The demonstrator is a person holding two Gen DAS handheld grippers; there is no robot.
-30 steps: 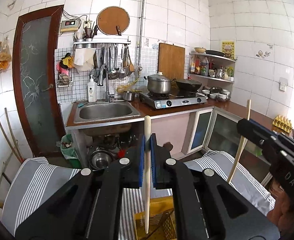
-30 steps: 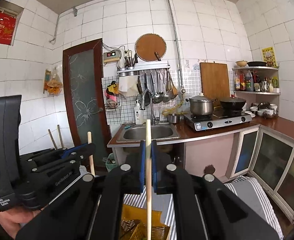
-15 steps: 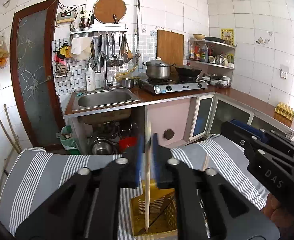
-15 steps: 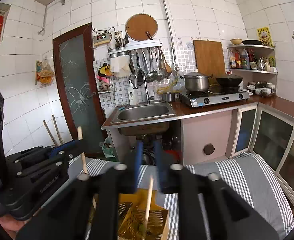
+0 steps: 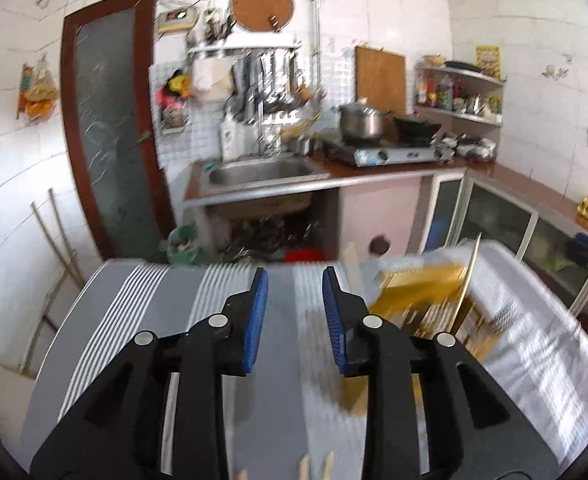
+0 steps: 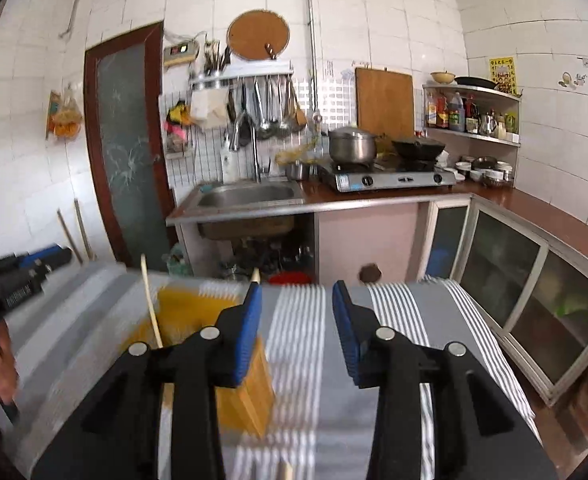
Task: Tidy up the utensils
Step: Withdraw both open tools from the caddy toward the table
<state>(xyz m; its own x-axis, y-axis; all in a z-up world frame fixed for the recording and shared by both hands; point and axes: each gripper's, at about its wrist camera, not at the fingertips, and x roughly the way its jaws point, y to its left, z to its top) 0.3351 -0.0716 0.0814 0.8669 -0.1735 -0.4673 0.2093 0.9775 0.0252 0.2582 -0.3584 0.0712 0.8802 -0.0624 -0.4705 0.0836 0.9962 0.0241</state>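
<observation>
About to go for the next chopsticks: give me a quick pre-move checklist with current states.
1. Left gripper empty, jaws apart after just opening: ok.
2. Right gripper empty, jaws apart after just opening: ok.
3. Chopsticks standing inside the yellow basket: ok.
4. Basket upright on the striped cloth: cannot tell, blurred.
5. Loose chopsticks in view on the cloth at the frame's bottom edge: ok.
6. Clear path between the grippers: cannot tell.
</observation>
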